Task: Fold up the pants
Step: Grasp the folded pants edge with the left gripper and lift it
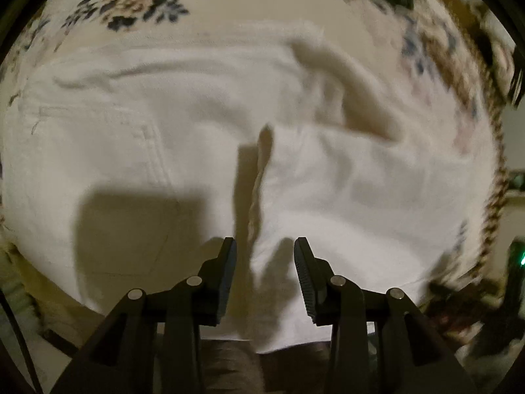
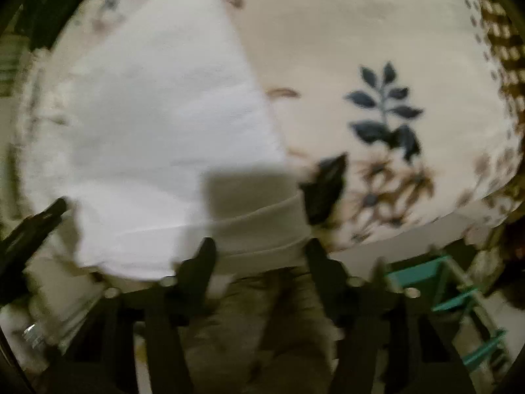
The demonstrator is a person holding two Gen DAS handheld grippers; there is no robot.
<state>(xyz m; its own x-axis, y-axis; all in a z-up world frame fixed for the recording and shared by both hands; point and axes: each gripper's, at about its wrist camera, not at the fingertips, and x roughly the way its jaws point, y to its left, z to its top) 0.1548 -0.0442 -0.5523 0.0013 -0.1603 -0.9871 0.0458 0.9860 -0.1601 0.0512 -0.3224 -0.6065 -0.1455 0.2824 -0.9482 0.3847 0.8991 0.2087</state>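
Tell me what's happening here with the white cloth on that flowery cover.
A person with a handheld gripper in each hand is folding white pants on a floral bedspread. The left gripper is open, hovering over a raised fold ridge in the fabric. The right gripper is also open, near the pants' edge. Neither grips anything, and the pants lie rumpled, not neatly folded.

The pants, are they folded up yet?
Partly: the white pants lie rumpled on the flowered cloth, one flap turned over.
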